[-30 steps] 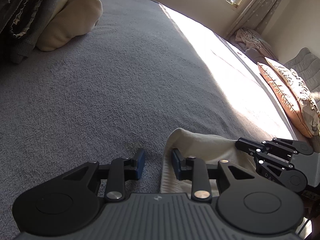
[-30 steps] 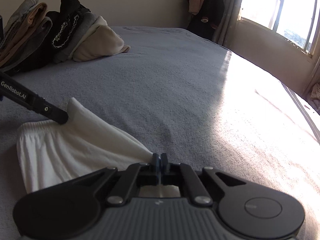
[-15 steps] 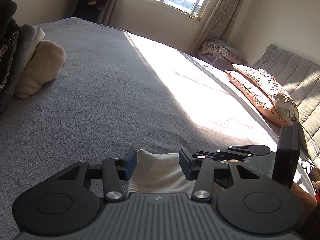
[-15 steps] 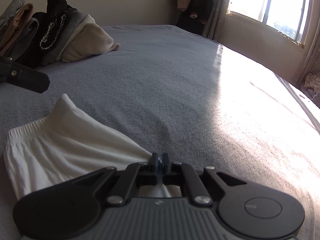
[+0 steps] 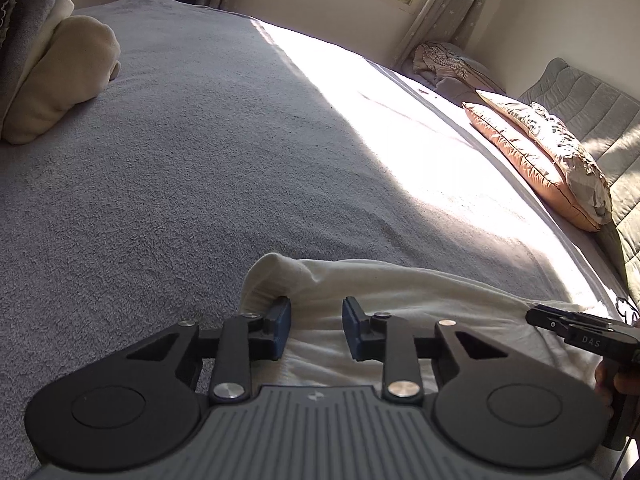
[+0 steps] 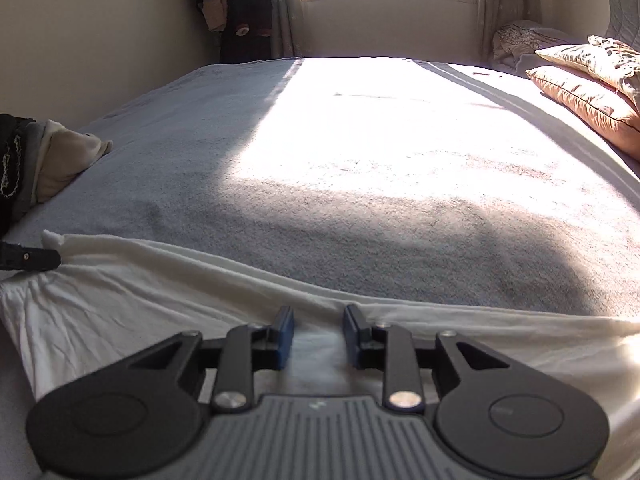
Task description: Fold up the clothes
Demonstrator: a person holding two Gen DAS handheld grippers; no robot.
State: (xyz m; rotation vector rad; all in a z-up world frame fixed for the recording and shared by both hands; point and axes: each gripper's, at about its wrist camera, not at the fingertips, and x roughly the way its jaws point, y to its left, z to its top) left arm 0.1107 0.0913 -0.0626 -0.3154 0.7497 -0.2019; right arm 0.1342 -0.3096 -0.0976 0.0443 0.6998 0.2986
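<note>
At the bed's (image 6: 280, 184) near edge the white garment (image 6: 140, 304) lay stretched flat, unfolded, with the left hand-held gripper (image 5: 316, 326) closing and the right hand-held gripper (image 6: 318, 336) opening, neither gripping it.

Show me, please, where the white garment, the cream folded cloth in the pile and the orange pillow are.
white garment (image 6: 120, 312): right wrist view, on its wrinkled flat middle.
cream folded cloth (image 5: 64, 80): left wrist view, on its rounded fold.
orange pillow (image 5: 520, 160): left wrist view, on its orange side.
</note>
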